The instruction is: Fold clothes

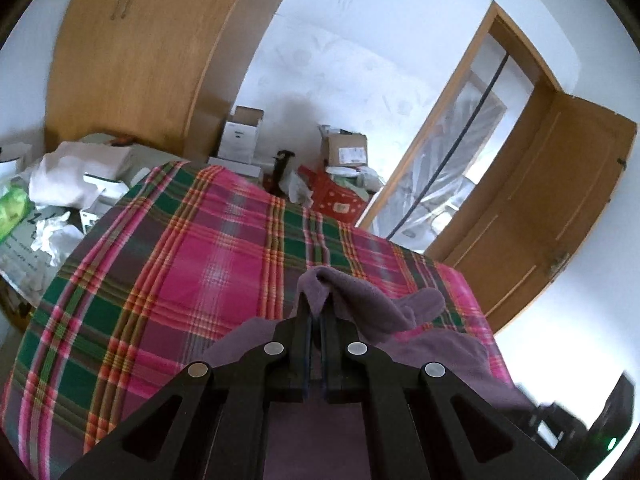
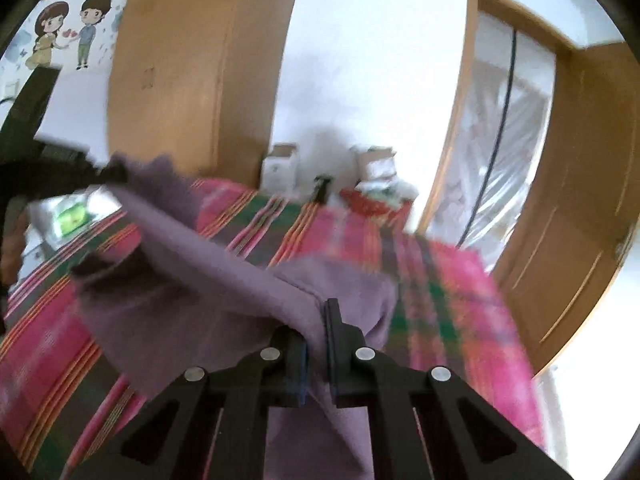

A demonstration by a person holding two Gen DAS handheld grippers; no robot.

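Observation:
A purple fleece garment (image 1: 372, 304) hangs above a bed covered in a pink and green plaid sheet (image 1: 180, 272). My left gripper (image 1: 318, 304) is shut on one bunched edge of it, and cloth drapes off to the right. In the right wrist view the same purple garment (image 2: 208, 264) stretches in a taut band from upper left down to my right gripper (image 2: 320, 312), which is shut on another edge. The far end of that band is held by the left gripper (image 2: 108, 174), dark and blurred at the left. Part of the garment sags onto the plaid sheet (image 2: 440, 288).
A tall wooden wardrobe (image 1: 132, 60) stands behind the bed. Cardboard boxes (image 1: 344, 150), a red bag (image 1: 336, 198) and white bags (image 1: 76, 172) crowd the floor and bedside. An open wooden door (image 1: 552, 200) stands at the right.

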